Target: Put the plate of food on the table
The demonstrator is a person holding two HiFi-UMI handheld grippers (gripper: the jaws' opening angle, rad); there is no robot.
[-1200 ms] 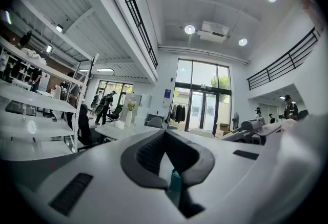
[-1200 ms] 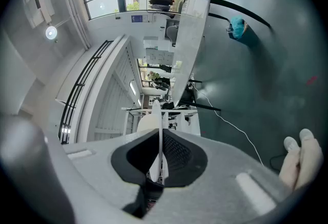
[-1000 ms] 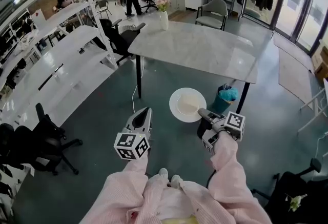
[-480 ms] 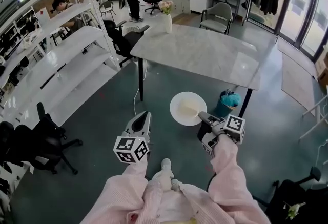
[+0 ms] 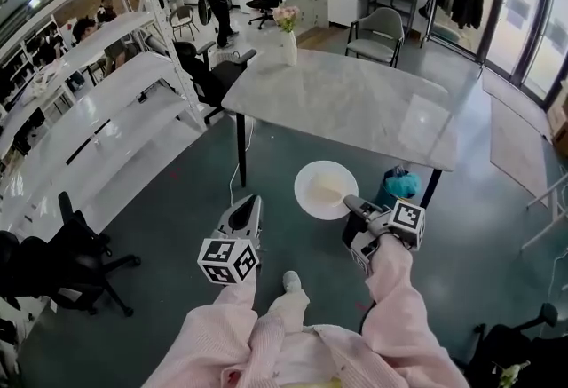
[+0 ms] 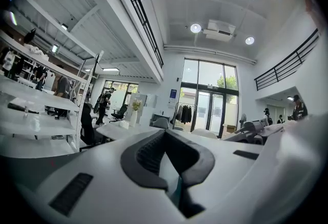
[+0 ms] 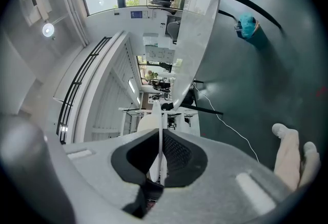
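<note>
Plate (image 5: 326,189) hangs over the floor just short of the table's (image 5: 355,98) near edge, its rim clamped between the jaws of my right gripper (image 5: 351,201). My left gripper (image 5: 248,202) is closed on nothing. With a one-edge pinch I expect the far side to sag, so I would keep my wrist level, clear the tabletop edge, carry well inward and land the plate flat before letting go. The food looks pale against the plate; I can't tell whether it could slide.
</note>
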